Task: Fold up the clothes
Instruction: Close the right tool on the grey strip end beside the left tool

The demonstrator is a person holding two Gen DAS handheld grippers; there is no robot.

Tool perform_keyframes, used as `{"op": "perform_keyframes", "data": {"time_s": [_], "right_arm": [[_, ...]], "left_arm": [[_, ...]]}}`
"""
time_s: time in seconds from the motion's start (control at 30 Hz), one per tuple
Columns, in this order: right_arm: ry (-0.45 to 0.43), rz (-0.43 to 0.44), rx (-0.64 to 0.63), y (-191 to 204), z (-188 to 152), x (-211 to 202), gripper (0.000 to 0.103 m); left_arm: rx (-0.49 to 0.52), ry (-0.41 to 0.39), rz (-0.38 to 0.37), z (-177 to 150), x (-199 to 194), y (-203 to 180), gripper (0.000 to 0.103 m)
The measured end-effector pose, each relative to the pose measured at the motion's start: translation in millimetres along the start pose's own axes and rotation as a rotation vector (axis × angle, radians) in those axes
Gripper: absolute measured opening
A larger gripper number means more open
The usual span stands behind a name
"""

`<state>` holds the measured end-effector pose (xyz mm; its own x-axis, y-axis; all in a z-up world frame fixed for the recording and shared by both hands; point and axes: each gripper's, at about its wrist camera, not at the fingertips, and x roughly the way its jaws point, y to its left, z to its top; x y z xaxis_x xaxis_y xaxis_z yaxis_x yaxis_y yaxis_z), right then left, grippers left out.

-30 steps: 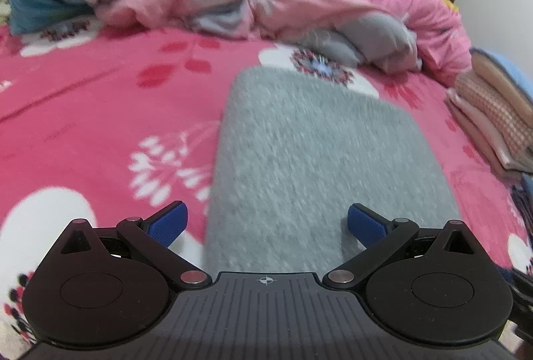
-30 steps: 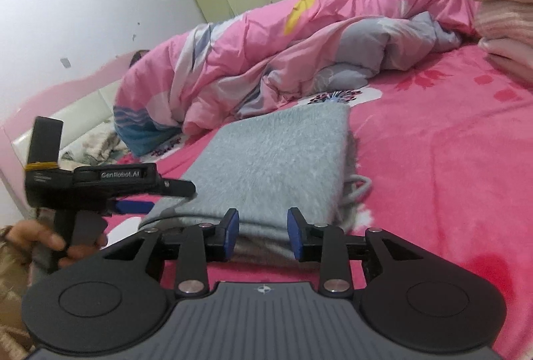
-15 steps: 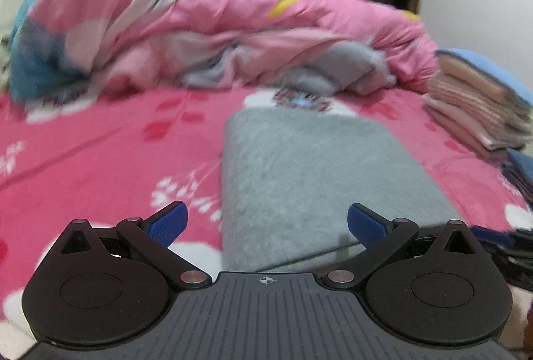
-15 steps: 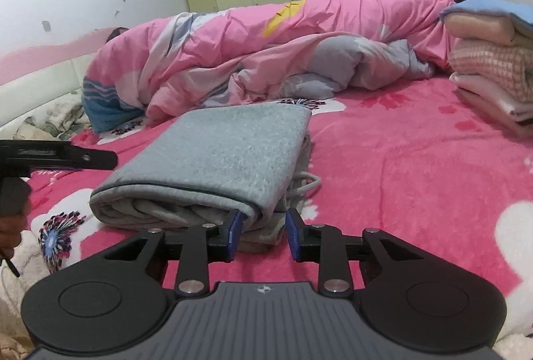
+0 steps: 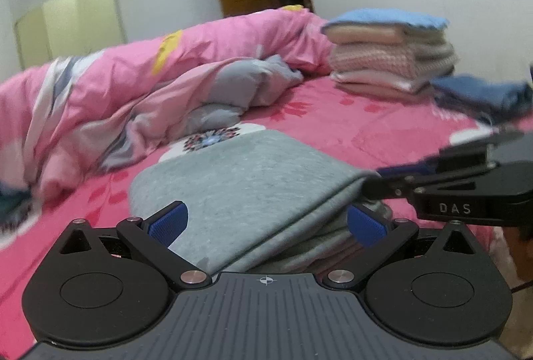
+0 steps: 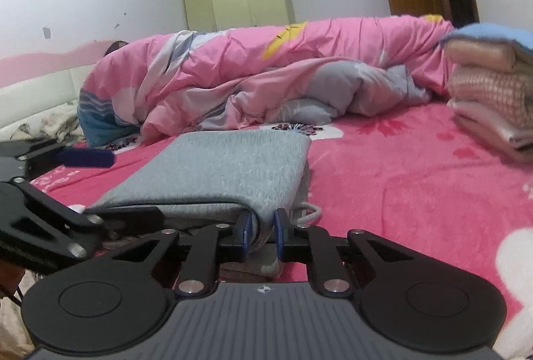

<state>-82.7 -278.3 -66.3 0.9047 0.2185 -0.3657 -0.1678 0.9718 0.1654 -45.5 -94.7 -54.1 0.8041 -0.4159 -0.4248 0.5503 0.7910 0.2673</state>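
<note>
Grey garment [image 5: 253, 173] fuzzy knit; bedspread [image 6: 416, 180] plush fleece.

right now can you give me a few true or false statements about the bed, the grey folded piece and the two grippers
1. The grey folded garment lies on a pink flowered bedspread. True.
2. The right gripper is nowhere near the garment. False: its jaws are closing with the garment's near corner between them.
3. The left gripper is shut tight. False: its jaws stand wide apart, with the garment's near edge between them.
4. A stack of folded clothes sits farther back on the bed, with a light blue piece on top. True.
5. The pink duvet is spread flat. False: it is bunched in a heap behind the garment.
</note>
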Motion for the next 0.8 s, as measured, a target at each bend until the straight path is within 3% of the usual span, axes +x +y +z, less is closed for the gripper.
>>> {"op": "perform_keyframes", "data": {"time_s": [0.17, 0.3, 0.8], "right_arm": [[-0.009, 0.058, 0.061, -15.2, -3.5, -8.1, 0.018], [-0.036, 0.060, 0.078, -28.1, -4.9, -20.8, 0.019], [-0.019, 0.144, 0.066, -33.2, -10.9, -6.5, 0.019]], "left_arm": [[0.115, 0.003, 0.020, 1.6, 18.4, -19.2, 0.103], [0.137, 0.022, 0.028, 0.7, 30.1, -23.4, 0.103], [0.044, 0.004, 0.035, 9.1, 35.1, -9.2, 0.103]]}}
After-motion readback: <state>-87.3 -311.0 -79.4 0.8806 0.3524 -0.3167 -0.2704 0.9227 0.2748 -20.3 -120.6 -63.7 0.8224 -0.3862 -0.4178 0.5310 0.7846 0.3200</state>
